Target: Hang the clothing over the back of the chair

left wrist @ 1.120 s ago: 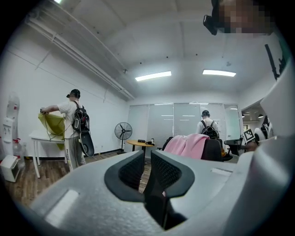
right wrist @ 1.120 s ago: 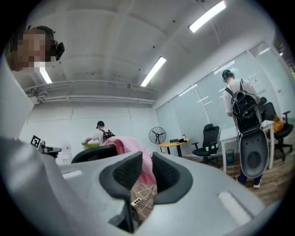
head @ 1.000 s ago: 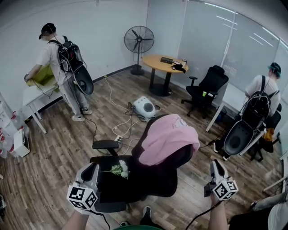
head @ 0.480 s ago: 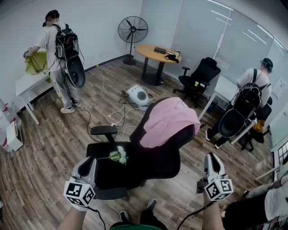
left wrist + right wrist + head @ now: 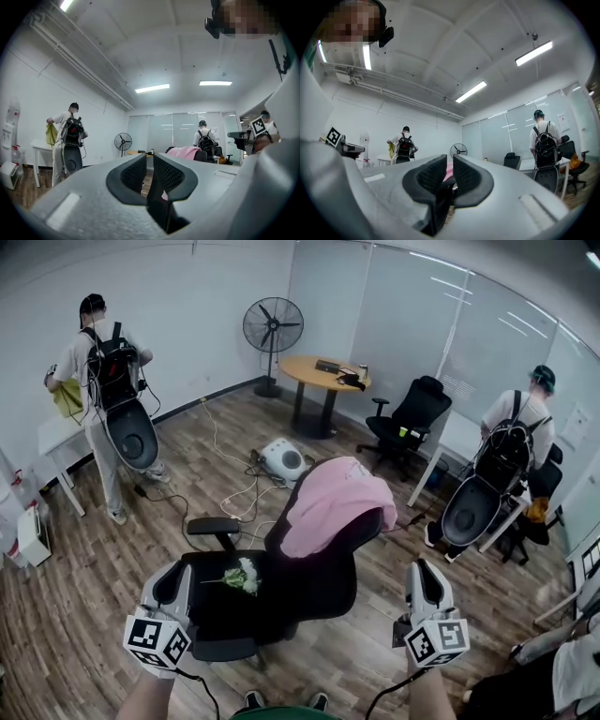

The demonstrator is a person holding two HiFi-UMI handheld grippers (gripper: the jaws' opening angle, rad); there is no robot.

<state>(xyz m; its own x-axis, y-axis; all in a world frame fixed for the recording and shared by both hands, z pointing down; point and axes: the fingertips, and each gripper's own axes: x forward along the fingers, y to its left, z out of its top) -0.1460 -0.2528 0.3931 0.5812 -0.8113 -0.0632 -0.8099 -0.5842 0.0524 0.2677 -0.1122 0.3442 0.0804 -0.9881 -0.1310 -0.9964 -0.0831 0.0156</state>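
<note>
Pink clothing (image 5: pixel 330 504) lies draped over the top of the backrest of the black office chair (image 5: pixel 309 589). On the chair's seat lies a small white flower sprig (image 5: pixel 242 576). My left gripper (image 5: pixel 173 581) hovers near the seat's front left corner, clear of the chair. My right gripper (image 5: pixel 424 577) hovers to the right of the backrest, also apart from it. In the left gripper view the left gripper (image 5: pixel 149 171) shows a narrow gap with nothing in it; the clothing (image 5: pixel 183 152) is far ahead. The right gripper (image 5: pixel 449 174) is likewise empty with a narrow gap.
A white floor appliance (image 5: pixel 281 460) with trailing cables (image 5: pixel 234 498) lies beyond the chair. A round wooden table (image 5: pixel 323 376), a standing fan (image 5: pixel 273 327) and a second black chair (image 5: pixel 408 423) stand at the back. One person (image 5: pixel 108 399) stands at left, another (image 5: pixel 502 460) at right.
Both grippers have drawn back from the chair toward me and risen a little. The pink clothing stays on the backrest. The person at left has stepped away from the white table.
</note>
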